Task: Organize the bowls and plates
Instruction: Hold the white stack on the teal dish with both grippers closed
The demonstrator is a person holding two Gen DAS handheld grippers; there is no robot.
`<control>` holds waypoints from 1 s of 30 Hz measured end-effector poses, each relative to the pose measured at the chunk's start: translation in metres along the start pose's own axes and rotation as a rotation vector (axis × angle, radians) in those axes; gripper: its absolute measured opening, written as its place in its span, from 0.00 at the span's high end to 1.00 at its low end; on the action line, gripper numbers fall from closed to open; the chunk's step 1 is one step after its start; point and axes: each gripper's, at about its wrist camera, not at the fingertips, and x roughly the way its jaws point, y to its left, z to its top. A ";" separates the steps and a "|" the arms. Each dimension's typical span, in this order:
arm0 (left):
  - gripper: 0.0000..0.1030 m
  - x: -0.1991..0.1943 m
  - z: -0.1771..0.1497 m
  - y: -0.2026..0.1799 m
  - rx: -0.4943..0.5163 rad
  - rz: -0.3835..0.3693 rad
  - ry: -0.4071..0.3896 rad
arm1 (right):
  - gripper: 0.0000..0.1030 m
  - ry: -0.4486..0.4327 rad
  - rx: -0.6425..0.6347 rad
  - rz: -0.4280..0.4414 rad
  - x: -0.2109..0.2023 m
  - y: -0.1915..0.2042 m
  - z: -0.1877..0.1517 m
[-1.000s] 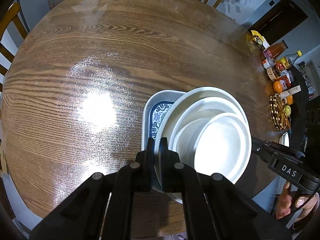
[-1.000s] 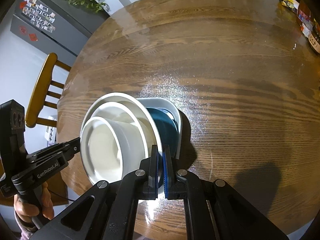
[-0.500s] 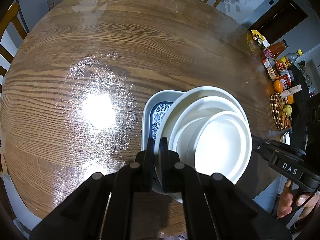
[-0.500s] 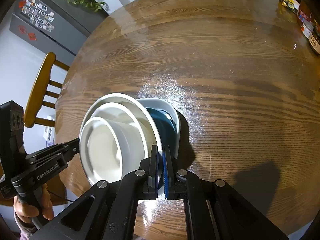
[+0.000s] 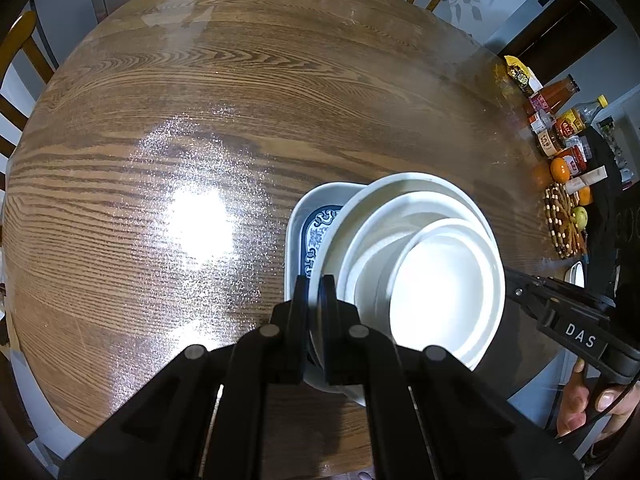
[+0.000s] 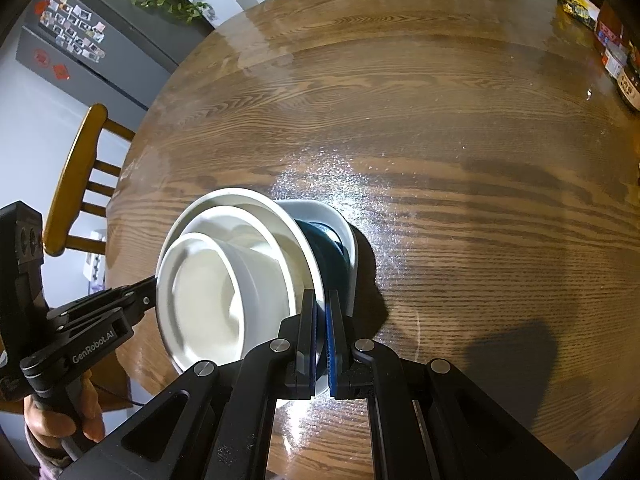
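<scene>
left hand-held gripper (image 5: 314, 304): jaws nearly shut, pinching the left rim of the dish stack; its fingers point forward over the counter.
right hand-held gripper (image 6: 321, 320): jaws nearly shut too, clamped on the opposite rim, blue pads against the edge.
stack: a small white bowl (image 5: 444, 292) sits inside a larger white bowl (image 5: 372, 232), both nested in a wide white plate (image 5: 400, 182), which rests on a rectangular blue-patterned dish (image 5: 310, 220) at the bottom.
which layer each grips: cannot tell for sure; the left looks to be on the white plate's rim, the right on the plate or the blue dish.
key relation: the stack lies between the 2 grippers, right of the left one and left of the right one, so both hands are equally near and must move as 1.
place: near edge of the round wooden counter (image 5: 200, 100), close to the person; whether it is lifted or resting is unclear.
tilt: the inner bowls lean toward the left gripper's right.
risk, as i judge it: uneven lift could slide the bowls.
</scene>
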 end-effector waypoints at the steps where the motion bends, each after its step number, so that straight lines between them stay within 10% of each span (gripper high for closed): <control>1: 1.00 0.000 0.000 -0.001 -0.001 0.000 0.000 | 0.95 -0.001 0.001 0.000 0.000 0.000 0.000; 30: 0.99 0.002 0.002 -0.003 0.015 0.018 -0.010 | 0.95 -0.010 0.017 -0.009 0.001 0.003 -0.002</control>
